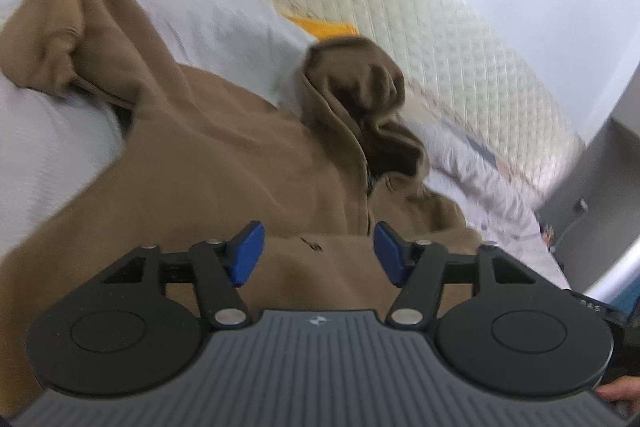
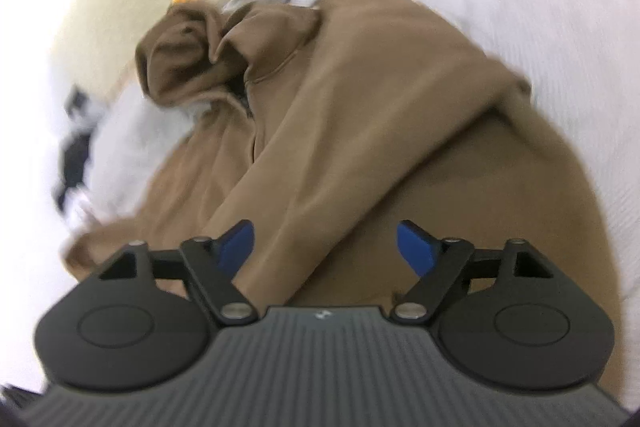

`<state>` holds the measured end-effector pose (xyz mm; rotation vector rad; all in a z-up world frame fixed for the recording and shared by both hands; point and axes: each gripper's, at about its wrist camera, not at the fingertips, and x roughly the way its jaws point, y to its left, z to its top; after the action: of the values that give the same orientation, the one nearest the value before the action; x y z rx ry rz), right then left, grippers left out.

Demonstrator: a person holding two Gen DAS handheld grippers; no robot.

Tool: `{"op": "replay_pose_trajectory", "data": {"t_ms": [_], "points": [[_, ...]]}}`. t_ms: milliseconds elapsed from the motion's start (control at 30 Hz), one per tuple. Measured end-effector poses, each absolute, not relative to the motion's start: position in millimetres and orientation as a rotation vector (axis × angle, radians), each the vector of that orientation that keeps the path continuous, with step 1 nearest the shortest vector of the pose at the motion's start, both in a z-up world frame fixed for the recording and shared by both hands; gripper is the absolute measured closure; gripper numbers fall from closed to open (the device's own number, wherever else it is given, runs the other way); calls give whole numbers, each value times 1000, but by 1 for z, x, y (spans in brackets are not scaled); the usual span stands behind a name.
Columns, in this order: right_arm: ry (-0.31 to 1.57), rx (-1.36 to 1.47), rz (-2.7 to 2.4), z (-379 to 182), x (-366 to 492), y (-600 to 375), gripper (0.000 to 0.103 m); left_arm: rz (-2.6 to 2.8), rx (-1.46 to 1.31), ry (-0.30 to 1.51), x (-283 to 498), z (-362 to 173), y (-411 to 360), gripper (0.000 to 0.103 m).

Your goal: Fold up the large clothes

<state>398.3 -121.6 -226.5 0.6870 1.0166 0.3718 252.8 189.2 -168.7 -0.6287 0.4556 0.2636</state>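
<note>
Left gripper (image 1: 319, 253), black w/ blue pads (image 1: 249, 254), points down a bit. Its jaws stand apart, nothing pinched btwn them. A bit of the person's hand (image 1: 619, 393) shows at the bottom right edge of the left view. Right gripper (image 2: 325, 251), same black w/ blue pads (image 2: 416, 250), tips down more. Its jaws stand wider apart, pads not squeezing anything. Right view is blurry.

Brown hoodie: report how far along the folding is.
Done: the brown hoodie lies spread on the white bedding, and one sleeve lies across its body. In hand: nothing; the left hand-held gripper and right hand-held gripper are both open above the fabric. Left: the hood is bunched, the other sleeve sprawls outward, and the body is unfolded.
</note>
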Motion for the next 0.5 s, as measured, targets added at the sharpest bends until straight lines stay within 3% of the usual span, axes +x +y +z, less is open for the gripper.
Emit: {"op": "replay_pose_trajectory", "data": {"t_ms": [67,233,367,400,500], "points": [[1040,753,389,-246,408,-125,31,254,-615,472,265,-172,184,48],[1027,819,450,-270,434,-119,52,220,-554,498,295,-180,171,62],[1002,771,508,-271,449,-110,57,191,-497,544,317,-191,158,73],[1004,752,519,-270,452,-107,62,180,-491,556,322,-193,155,75],[983,726,542,-272,456,-106,71,130,-472,586,335,-202,146,76]]}}
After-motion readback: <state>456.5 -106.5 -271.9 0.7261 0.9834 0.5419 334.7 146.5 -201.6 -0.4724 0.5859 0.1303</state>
